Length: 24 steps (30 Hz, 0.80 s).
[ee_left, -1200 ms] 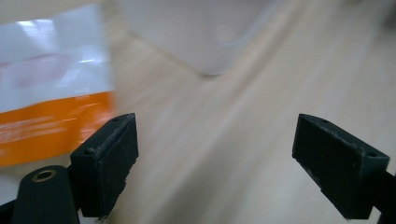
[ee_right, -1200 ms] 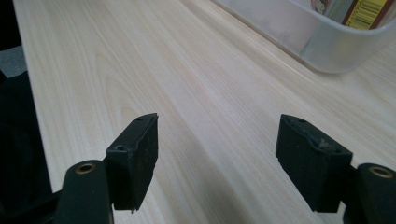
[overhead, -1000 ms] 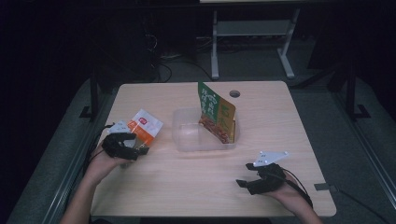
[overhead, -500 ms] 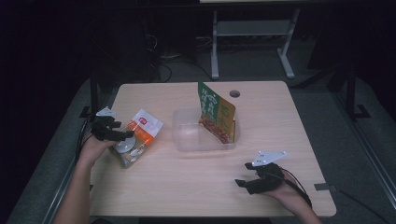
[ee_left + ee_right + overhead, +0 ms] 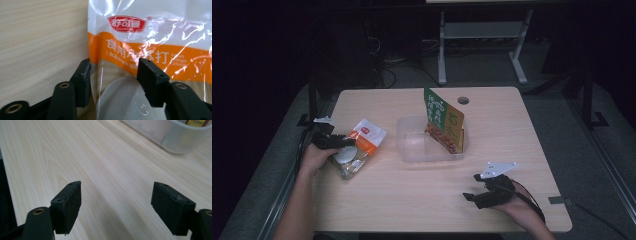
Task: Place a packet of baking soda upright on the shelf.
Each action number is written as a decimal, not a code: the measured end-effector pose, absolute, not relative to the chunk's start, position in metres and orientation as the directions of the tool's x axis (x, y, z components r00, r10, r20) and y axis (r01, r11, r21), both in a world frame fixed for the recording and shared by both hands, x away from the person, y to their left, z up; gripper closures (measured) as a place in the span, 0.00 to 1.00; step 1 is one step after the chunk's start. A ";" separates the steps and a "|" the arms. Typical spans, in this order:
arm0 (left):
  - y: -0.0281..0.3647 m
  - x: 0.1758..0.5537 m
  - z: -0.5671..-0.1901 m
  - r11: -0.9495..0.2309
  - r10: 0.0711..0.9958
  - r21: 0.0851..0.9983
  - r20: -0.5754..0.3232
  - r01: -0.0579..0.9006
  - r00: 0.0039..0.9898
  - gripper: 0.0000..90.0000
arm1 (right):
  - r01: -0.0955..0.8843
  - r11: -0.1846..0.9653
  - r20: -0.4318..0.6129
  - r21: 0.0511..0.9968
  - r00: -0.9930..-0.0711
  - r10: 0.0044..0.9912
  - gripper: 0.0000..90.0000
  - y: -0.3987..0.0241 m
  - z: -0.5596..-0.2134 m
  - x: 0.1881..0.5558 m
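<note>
The left tool (image 5: 112, 72) is just closing around the white-and-orange pouch (image 5: 359, 147) lying near the surface's (image 5: 422, 200) left edge; whether its jaws are pressing yet is unclear. Lifting it is still to come. The right tool (image 5: 116, 205) is resting open and empty near the front right corner. The clear tub (image 5: 424, 147) is partly hiding the green packet's (image 5: 442, 117) base.

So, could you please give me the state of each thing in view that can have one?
Orange and white pouch: lying flat on the table, sealed, its lower corner between the left gripper's jaws.
Left gripper: jaws have just been closing around the pouch.
Right gripper: open, holding nothing.
Clear container: lidless, holding one packet.
Green and orange packet: propped up inside the container, tilted.
</note>
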<state>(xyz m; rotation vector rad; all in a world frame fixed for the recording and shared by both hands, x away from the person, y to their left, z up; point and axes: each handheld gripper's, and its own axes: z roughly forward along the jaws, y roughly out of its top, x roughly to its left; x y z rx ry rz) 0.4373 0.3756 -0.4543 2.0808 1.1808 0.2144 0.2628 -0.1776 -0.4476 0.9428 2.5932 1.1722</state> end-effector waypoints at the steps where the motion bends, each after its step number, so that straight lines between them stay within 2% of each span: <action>1: 0.375 0.437 -0.455 -0.323 0.805 0.657 -0.188 0.682 0.562 0.55 | 0.477 0.497 0.116 0.725 -0.796 0.594 0.23 -0.178 -0.448 0.263; 4: 0.375 0.436 -0.454 -0.337 0.809 0.654 -0.167 0.677 0.564 0.66 | 0.476 0.495 0.119 0.727 -0.797 0.592 0.24 -0.177 -0.448 0.263; 8: 0.372 0.434 -0.453 -0.376 0.796 0.646 -0.142 0.665 0.588 0.92 | 0.460 0.511 0.105 0.726 -0.809 0.579 0.23 -0.175 -0.449 0.264; 10: 0.372 0.434 -0.453 -0.371 0.797 0.648 -0.146 0.665 0.587 0.97 | 0.482 0.508 0.129 0.714 -0.804 0.581 0.21 -0.174 -0.449 0.265; 14: 0.375 0.431 -0.452 -0.355 0.796 0.654 -0.163 0.668 0.584 0.99 | 0.518 0.522 0.160 0.678 -0.796 0.583 0.15 -0.171 -0.449 0.267; 17: 0.380 0.425 -0.448 -0.294 0.793 0.689 -0.212 0.663 0.571 0.99 | 0.534 0.516 0.177 0.670 -0.790 0.587 0.15 -0.169 -0.447 0.268; 24: 0.384 0.405 -0.432 -0.267 0.781 0.729 -0.219 0.630 0.585 1.00 | 0.524 0.534 0.169 0.663 -0.800 0.575 0.16 -0.165 -0.448 0.269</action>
